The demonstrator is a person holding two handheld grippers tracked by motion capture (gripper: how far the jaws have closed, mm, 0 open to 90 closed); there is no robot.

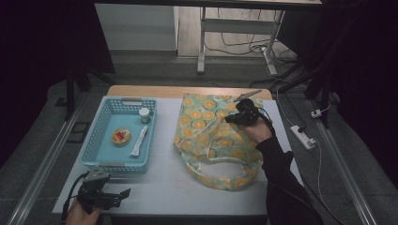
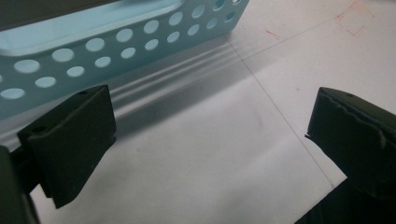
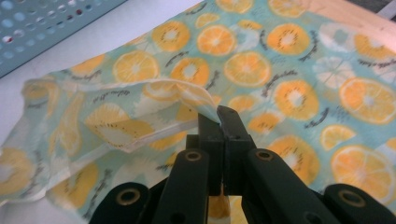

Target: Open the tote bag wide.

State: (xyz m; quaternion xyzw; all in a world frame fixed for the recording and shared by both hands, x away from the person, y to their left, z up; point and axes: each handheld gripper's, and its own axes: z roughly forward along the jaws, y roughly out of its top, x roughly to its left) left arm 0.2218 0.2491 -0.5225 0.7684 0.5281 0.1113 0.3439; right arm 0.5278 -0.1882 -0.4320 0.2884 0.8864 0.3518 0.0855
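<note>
From above, the right gripper pinches the orange-print bag at table centre-right, the left gripper gapes empty at seven o'clock below the basket; its own view shows jaws wide over bare table; the right gripper view shows jaws clamped on a bag fold.

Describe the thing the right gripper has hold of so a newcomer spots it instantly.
On the white table, right of the blue basket, lies a soft cloth bag. The right gripper pinches its fabric edge. It alone bears orange slices printed on pale teal.
</note>
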